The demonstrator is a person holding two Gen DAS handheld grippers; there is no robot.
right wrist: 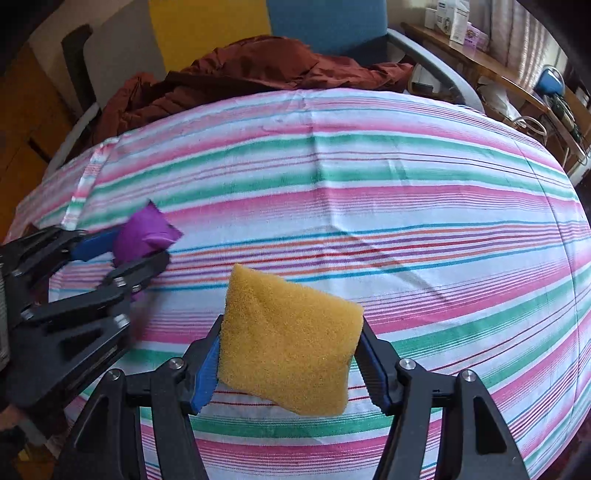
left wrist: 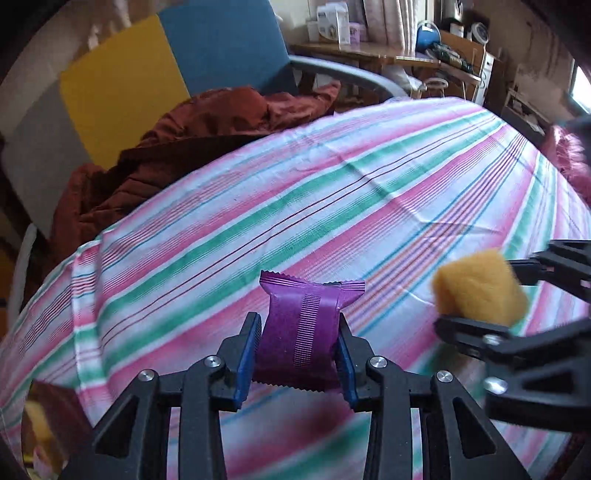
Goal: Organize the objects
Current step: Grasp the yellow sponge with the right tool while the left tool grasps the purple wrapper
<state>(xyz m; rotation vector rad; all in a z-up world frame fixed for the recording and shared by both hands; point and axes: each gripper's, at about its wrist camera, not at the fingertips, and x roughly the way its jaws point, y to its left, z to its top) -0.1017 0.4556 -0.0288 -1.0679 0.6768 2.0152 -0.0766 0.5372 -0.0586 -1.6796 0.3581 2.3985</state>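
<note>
Blue-padded left gripper (left wrist: 300, 332) of mine clamps the purple packet (left wrist: 303, 328) above the striped tabletop (left wrist: 332, 206); its ribbed seam shows only here. Right gripper (right wrist: 288, 354) pinches the yellow sponge (right wrist: 288, 339) alongside.

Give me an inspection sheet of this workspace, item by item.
Surface: striped cloth, creased, covering the worktop.
Job's things: purple packet and yellow sponge, both held above the cloth.
Clutter: rust-red jacket heaped at the far edge.
Grippers: left gripper shut on the packet; right gripper shut on the sponge, side by side.
Cables: cords hang by the wooden shelf.
Surroundings: blue and yellow chair behind the jacket; boxes on the shelf.
</note>
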